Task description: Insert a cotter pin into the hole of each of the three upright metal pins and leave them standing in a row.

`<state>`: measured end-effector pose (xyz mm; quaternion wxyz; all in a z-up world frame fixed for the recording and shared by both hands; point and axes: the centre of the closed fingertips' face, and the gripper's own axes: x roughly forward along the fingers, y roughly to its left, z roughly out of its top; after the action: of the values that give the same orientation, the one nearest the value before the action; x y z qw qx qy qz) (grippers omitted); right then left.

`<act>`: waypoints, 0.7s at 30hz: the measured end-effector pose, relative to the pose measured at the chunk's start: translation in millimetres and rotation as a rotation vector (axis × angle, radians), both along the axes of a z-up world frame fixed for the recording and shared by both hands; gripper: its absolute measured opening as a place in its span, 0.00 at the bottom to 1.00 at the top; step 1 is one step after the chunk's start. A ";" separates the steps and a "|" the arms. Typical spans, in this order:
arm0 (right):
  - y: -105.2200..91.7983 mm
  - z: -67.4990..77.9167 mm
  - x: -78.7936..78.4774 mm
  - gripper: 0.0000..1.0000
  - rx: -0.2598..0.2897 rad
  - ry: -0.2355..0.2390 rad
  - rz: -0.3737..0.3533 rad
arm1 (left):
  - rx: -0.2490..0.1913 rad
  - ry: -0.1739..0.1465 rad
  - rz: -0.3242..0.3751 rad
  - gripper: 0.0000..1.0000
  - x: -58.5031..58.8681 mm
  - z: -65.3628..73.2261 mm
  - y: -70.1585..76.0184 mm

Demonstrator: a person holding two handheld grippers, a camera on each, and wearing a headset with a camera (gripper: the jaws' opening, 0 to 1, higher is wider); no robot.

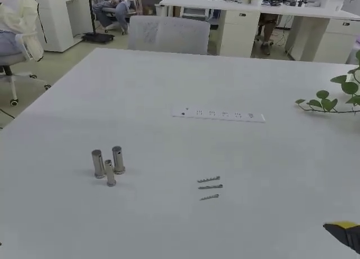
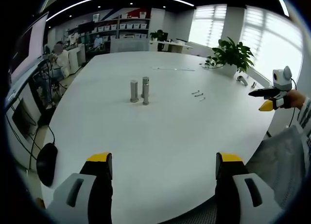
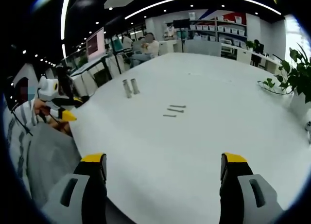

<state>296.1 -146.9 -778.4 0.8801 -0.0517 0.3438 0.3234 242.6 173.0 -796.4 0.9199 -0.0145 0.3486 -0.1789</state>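
Gaping left claw (image 2: pixel 164 160) faces pins (image 2: pixel 140 90), seemingly overlapping.

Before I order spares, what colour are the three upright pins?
Silvery grey metal; the upright pins show best in the head view.

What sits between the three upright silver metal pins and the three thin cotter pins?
Nothing: in the head view, the white tabletop between the upright silver metal pins and the thin grey cotter pins is bare.
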 end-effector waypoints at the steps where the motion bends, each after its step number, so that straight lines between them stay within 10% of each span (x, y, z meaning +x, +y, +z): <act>1: -0.5 0.0 -0.1 0.99 -0.003 0.000 -0.001 | -0.001 -0.001 -0.002 0.88 0.1 0.0 -1.1; 21: -7.2 -2.1 -1.1 0.98 -0.009 0.012 -0.027 | -0.009 -0.009 -0.004 0.86 2.4 -2.0 -4.0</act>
<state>295.0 -154.1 -780.5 0.8820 -0.0489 0.3513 0.3102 245.0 169.0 -798.4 0.9210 -0.0171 0.3437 -0.1824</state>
